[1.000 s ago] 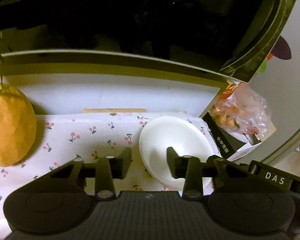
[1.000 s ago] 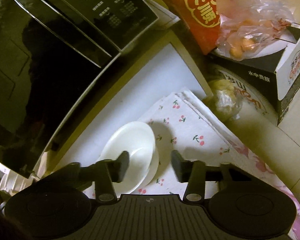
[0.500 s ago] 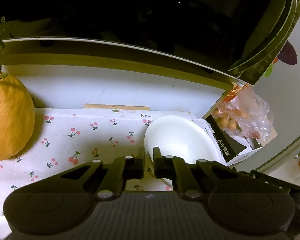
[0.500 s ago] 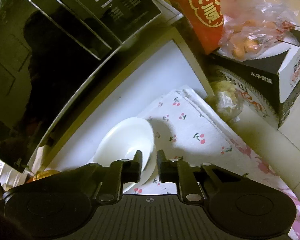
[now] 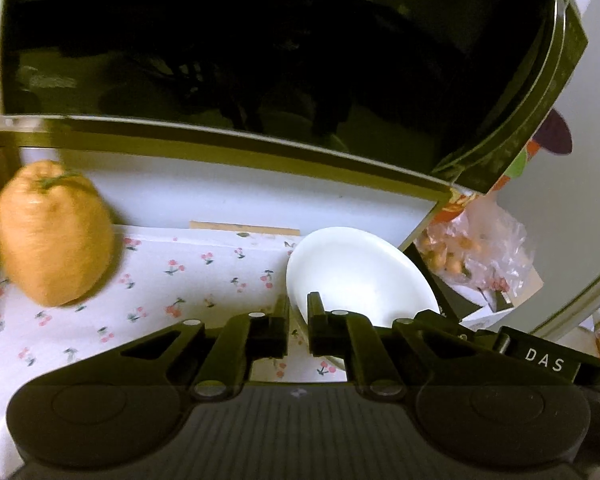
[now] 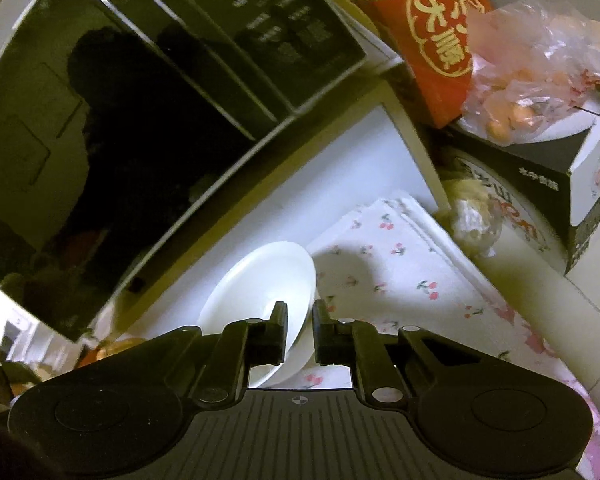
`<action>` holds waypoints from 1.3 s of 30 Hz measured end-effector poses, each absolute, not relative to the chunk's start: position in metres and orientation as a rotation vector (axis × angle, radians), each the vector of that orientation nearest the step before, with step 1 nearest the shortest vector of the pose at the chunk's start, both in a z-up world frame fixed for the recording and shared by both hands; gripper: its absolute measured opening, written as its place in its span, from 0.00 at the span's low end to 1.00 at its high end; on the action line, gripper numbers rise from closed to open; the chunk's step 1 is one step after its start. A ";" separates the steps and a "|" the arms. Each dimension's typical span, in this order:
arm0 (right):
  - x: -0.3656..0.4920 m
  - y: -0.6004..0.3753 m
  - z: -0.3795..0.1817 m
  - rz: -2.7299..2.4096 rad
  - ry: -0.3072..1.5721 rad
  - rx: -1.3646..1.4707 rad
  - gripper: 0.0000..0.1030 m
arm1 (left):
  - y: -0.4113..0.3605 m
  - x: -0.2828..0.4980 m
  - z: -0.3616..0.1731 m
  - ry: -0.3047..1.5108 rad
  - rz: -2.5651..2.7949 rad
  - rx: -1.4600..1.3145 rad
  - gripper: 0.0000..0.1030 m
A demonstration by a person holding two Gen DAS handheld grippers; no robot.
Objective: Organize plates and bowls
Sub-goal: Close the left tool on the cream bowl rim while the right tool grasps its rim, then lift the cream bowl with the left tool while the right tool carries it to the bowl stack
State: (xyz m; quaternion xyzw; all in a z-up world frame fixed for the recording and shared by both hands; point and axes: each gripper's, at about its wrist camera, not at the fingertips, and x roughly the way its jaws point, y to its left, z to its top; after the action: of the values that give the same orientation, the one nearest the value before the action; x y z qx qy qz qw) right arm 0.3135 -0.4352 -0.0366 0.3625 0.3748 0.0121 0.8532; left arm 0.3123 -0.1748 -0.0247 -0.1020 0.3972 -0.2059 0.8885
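Note:
A white bowl (image 5: 360, 272) sits on a cherry-print cloth (image 5: 172, 280) in front of a black microwave. My left gripper (image 5: 298, 312) is shut on the bowl's left rim. In the right wrist view the same white bowl (image 6: 260, 284) looks tilted, and there may be a second dish under it. My right gripper (image 6: 301, 320) is shut on its right rim. The bowl appears held from both sides, slightly raised off the cloth.
A large orange citrus fruit (image 5: 54, 236) stands on the cloth at the left. The black microwave (image 5: 260, 60) looms right behind. A black-and-white box (image 6: 572, 184) with a bag of small oranges (image 6: 524, 92), and a red box (image 6: 440, 40), crowd the right.
Both grippers went from open to shut on opposite rims of the bowl. The bowl has since tilted and lifted a little, and the views have shifted.

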 end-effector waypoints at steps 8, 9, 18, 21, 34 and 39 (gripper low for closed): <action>0.302 -0.404 -0.003 0.100 0.805 0.719 0.14 | -0.138 0.280 0.006 0.789 -0.386 -0.226 0.07; 0.300 -0.399 0.002 0.106 0.807 0.708 0.14 | -0.134 0.277 0.009 0.785 -0.381 -0.232 0.07; 0.278 -0.361 0.039 0.155 0.823 0.658 0.14 | -0.095 0.243 0.033 0.764 -0.357 -0.274 0.07; 0.271 -0.352 0.047 0.166 0.824 0.652 0.14 | -0.085 0.232 0.037 0.759 -0.351 -0.273 0.07; 0.245 -0.322 0.062 0.215 0.835 0.613 0.15 | -0.049 0.200 0.031 0.765 -0.332 -0.363 0.08; 0.236 -0.307 0.060 0.234 0.830 0.578 0.16 | -0.035 0.190 0.021 0.775 -0.321 -0.401 0.08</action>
State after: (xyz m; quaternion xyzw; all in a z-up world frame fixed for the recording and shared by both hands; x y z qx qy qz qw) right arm 0.2358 -0.3072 0.0599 0.2761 0.3968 0.1117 0.8682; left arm 0.1901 -0.0349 0.0206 -0.1932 0.3737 -0.1547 0.8939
